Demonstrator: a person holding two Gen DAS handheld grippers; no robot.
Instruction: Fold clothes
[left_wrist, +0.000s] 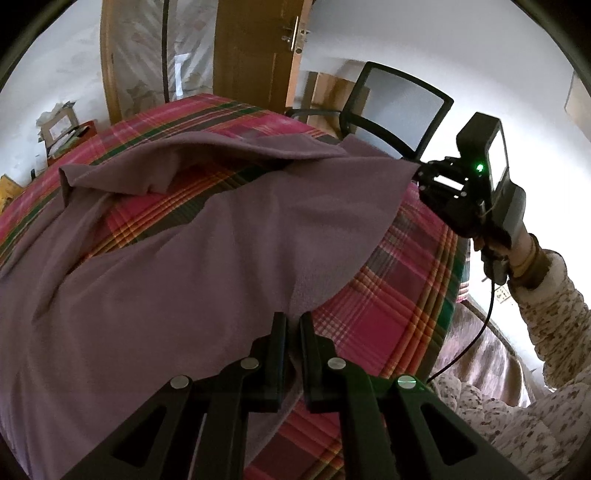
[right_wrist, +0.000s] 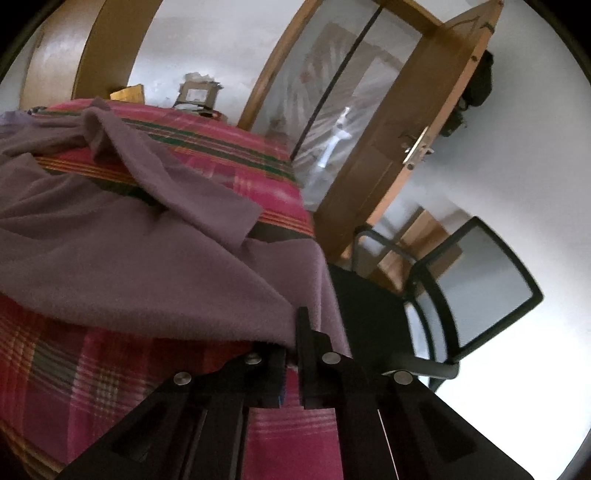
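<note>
The purple cloth (left_wrist: 192, 258) lies spread over the plaid bed (left_wrist: 388, 310). The left gripper (left_wrist: 292, 332) and right gripper (right_wrist: 291, 339) each pinch a near corner, apparently to lift the edge taut and fold it across.

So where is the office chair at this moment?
The chair stands beside the bed's far corner, just right of the purple garment's held edge in the right wrist view, below the open wooden door.
</note>
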